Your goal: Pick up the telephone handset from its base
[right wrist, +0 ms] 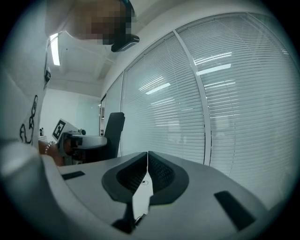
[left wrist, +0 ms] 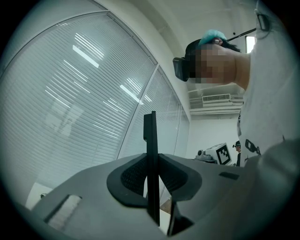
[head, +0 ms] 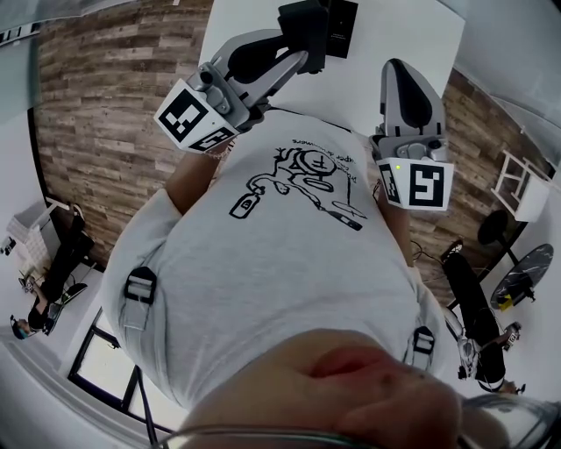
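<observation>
My left gripper (head: pixel 296 54) is raised in front of the chest and shut on a flat black telephone handset (head: pixel 329 26). In the left gripper view the handset (left wrist: pixel 150 133) stands edge-on, upright, pinched between the two dark pads of the left gripper (left wrist: pixel 151 161). The right gripper view shows that same left gripper (right wrist: pixel 75 139) from the side, with the black handset (right wrist: pixel 114 133) sticking up out of it. My right gripper (head: pixel 396 68) is held level at the right, shut, with nothing between its fingertips (right wrist: pixel 147 155). I cannot make out the telephone base in any view.
A white table (head: pixel 403 35) lies ahead over a wood-plank floor (head: pixel 105 105). Windows with closed blinds (left wrist: pixel 70 93) fill both gripper views. The person's white printed T-shirt (head: pixel 280 263) takes up most of the head view. Other people sit at the far left (head: pixel 53 272) and right (head: pixel 478 324).
</observation>
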Demonstrator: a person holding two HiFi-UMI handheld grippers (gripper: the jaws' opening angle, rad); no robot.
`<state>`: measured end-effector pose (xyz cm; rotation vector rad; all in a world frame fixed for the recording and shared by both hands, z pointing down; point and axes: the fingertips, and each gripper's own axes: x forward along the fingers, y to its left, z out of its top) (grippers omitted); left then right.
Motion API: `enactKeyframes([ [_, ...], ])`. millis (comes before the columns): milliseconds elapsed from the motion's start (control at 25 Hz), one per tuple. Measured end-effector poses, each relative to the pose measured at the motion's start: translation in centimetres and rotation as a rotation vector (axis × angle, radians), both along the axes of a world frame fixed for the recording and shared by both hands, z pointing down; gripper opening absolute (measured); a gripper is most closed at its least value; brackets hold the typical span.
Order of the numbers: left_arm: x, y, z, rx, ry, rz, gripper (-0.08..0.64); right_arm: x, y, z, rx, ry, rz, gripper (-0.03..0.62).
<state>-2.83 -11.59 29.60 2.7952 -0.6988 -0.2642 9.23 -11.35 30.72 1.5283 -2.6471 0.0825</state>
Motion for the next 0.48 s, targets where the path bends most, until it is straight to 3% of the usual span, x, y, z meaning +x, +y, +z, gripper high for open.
enactKeyframes([
  [480, 0.2, -0.45, -0.09, 0.005, -0.011, -0.017, 0.067, 0.21, -0.38, -0.44, 0.003, 0.007, -0.013, 0.006],
])
